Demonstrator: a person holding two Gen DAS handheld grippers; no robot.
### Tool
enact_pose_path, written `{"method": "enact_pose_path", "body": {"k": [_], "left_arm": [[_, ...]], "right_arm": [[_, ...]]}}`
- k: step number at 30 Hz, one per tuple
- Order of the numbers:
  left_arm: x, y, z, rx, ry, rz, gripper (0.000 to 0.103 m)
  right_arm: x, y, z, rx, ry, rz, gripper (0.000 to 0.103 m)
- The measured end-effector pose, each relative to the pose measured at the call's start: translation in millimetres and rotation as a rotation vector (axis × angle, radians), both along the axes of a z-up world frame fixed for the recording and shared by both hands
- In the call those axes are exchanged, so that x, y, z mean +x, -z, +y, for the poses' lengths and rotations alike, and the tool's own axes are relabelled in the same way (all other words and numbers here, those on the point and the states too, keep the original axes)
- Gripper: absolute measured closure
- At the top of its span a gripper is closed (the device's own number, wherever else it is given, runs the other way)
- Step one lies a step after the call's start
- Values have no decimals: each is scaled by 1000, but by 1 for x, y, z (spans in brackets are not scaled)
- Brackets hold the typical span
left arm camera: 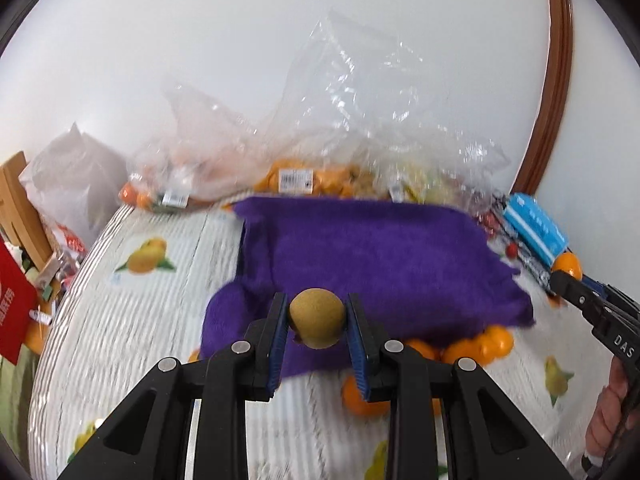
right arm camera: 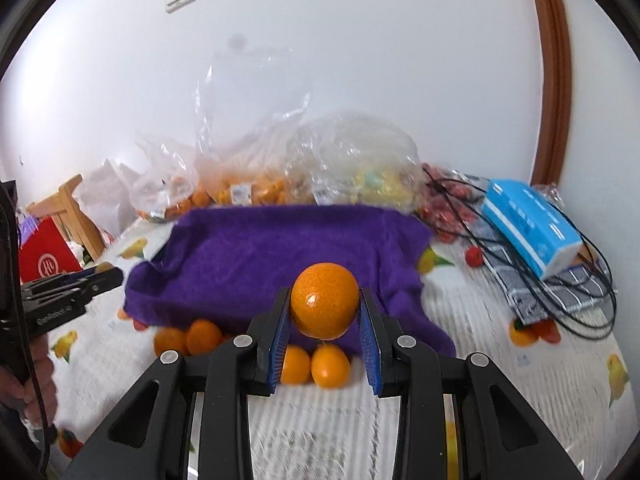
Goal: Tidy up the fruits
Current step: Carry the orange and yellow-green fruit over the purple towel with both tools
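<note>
My left gripper (left arm camera: 317,322) is shut on a small tan-brown round fruit (left arm camera: 316,318), held above the near edge of a purple towel (left arm camera: 368,256). My right gripper (right arm camera: 324,312) is shut on a small orange (right arm camera: 325,306), also over the towel's (right arm camera: 280,256) near edge. Several loose oranges (right arm camera: 312,364) lie on the tablecloth just in front of the towel, and more oranges (left arm camera: 476,346) peek out from under its edge. In the left wrist view the right gripper (left arm camera: 568,284) shows at the right edge; in the right wrist view the left gripper (right arm camera: 108,276) shows at the left.
Clear plastic bags of fruit (left arm camera: 304,176) stand behind the towel against the white wall. A blue box (right arm camera: 532,224), black cables (right arm camera: 520,260) and a striped cloth lie at the right with small red fruits (right arm camera: 474,256). A red box (right arm camera: 44,260) and wooden rack (right arm camera: 76,212) are at the left.
</note>
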State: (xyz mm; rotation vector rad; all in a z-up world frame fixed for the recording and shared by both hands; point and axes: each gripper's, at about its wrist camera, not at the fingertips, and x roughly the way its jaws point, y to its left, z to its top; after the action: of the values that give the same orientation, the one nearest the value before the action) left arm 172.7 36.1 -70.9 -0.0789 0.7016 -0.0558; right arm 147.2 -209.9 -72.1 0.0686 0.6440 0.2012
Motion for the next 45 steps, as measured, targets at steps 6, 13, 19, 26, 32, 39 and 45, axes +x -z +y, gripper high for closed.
{"method": "enact_pose_path", "body": {"k": [6,13,19,26,32,39,45], "left_arm": [[35,0,-11,-26,8,-20,76],[59,20,-9,-50,-12,-22,76],[59,44,-6,-7,-38,-33,76],[62,52,-3,-62,-27,-5,76],[65,61,-4,-70,-23,18,76],[68,64,2,-95,-37,43,76],[70,67,2,-96,-29,69,76]], "right_arm": [[29,-19,12,8,-18,-30,71],[66,-16,23,30,-28,-26,71],[82,26,12,48,6,72,71],[89,44,-4,65,62,90,70],[92,54,4,36,44,104,70],[91,60,15,19,12,126,71],[94,67,19,5,7,156,70]]}}
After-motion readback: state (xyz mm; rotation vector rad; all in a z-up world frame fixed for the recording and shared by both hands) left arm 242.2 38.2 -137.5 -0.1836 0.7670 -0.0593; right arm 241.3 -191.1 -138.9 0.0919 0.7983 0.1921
